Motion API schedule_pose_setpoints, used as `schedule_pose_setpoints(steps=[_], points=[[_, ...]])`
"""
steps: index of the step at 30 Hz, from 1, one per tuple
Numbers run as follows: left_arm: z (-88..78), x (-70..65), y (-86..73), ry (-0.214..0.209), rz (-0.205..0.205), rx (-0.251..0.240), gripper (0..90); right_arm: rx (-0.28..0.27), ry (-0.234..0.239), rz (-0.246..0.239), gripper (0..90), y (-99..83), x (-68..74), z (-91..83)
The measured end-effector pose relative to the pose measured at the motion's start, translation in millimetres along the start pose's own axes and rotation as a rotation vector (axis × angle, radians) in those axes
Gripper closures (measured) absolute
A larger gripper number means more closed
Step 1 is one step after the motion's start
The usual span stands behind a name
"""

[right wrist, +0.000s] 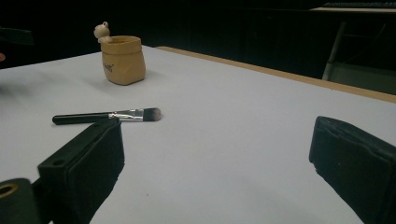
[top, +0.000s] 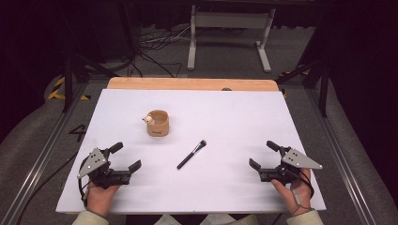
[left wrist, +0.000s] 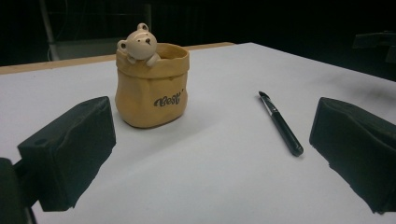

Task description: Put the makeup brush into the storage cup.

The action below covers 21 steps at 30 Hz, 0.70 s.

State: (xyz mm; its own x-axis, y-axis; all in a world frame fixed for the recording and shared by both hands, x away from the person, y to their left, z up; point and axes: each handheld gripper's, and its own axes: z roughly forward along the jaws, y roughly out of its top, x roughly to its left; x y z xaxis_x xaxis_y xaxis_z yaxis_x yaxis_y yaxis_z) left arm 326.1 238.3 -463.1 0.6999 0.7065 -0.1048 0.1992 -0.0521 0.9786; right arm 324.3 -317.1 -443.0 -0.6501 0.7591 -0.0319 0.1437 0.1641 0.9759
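Brush-wise, that slim black-handled makeup brush with the silver ferrule [top: 191, 154] was lying flat on the white tabletop [top: 234, 122], near the middle, just right of and nearer the person than the tan ceramic sack-shaped pot with a little bear on its rim [top: 157, 123]. Its long axis ran diagonally, bristles pointing up-right toward the far side, handle end toward the left gripper [top: 127, 157], which looked a bit closer than the right gripper [top: 263, 154]. Both had jaws spread wide, holding nothing.

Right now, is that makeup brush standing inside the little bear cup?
No, the makeup brush lies flat on the white table, apart from the bear cup.
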Motion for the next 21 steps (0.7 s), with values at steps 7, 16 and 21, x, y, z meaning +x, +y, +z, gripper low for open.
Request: schedule_pose_setpoints(steps=[7, 16, 21], points=[[-0.7, -0.3, 1.8, -0.007, -0.002, -0.005, 1.2, 0.0, 0.004, 0.001, 3.5, 0.0, 0.0, 1.1], [12.5, -10.9, 19.8, -0.027, 0.023, 0.023, 1.7, 0.002, -0.005, 0.001, 3.5, 0.1, -0.2, -1.2], [24.3, -13.4, 30.4, -0.055, -0.003, 0.04, 1.7, 0.001, -0.01, -0.001, 3.5, 0.4, -0.9, -2.7]])
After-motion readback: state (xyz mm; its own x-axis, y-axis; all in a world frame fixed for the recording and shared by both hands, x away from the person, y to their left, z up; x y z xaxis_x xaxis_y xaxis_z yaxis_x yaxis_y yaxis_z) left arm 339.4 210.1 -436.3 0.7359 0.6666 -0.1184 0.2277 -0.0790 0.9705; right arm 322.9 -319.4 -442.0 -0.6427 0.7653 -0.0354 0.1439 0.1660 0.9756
